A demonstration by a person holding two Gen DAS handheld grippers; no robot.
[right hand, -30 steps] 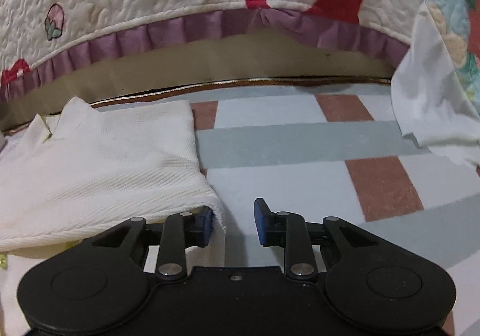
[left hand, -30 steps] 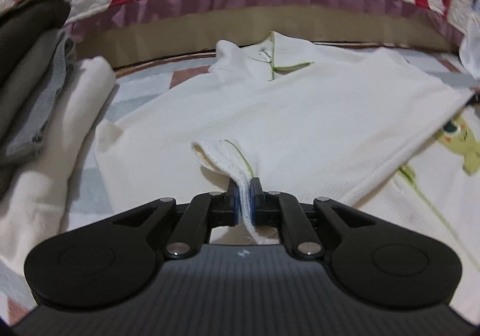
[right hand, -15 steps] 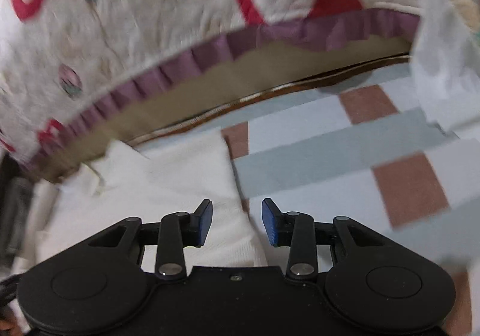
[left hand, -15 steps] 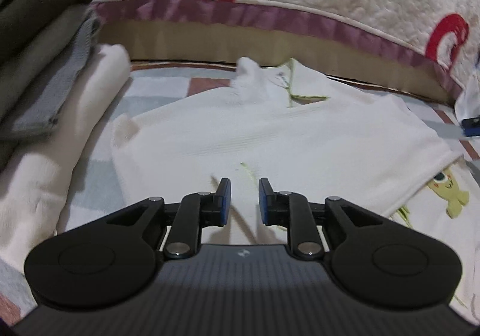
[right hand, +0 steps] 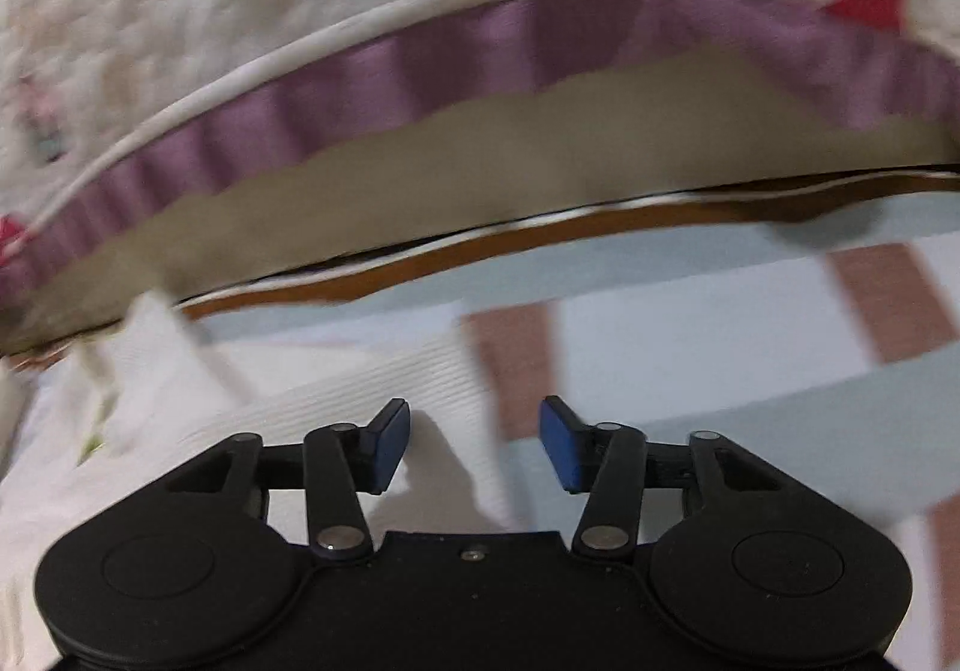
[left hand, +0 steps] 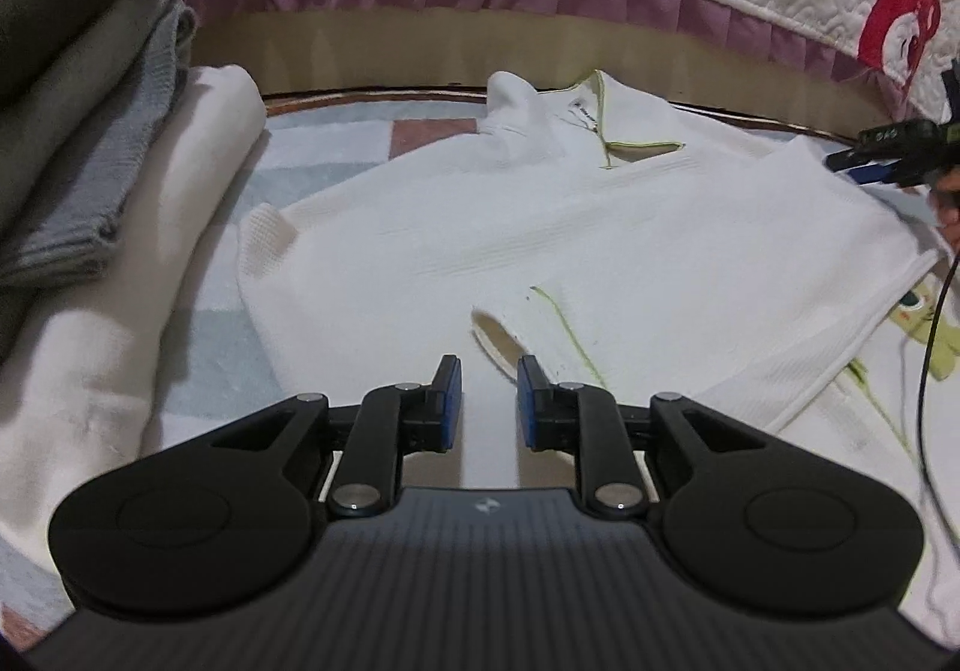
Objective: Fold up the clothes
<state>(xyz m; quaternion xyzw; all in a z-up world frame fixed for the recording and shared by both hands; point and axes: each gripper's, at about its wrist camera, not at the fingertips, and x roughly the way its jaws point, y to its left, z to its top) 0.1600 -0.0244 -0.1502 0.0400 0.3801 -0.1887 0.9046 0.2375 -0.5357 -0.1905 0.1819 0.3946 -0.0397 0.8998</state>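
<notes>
While the white waffle-knit collared shirt (left hand: 600, 245) lies flat on the checked mat, sleeve folded in at six o'clock, both the left gripper (left hand: 487, 392) and right gripper (right hand: 474, 440) gape empty; the right's jaws have just been closing. Pinch the hem's corners evenly before folding toward twelve o'clock.

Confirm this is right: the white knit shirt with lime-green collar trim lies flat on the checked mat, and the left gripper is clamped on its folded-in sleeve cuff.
Not quite. The white knit shirt does lie flat on the checked mat, but the left gripper is not clamped on the sleeve cuff. The left wrist view shows its blue pads apart, with the cuff lying free beyond them.
</notes>
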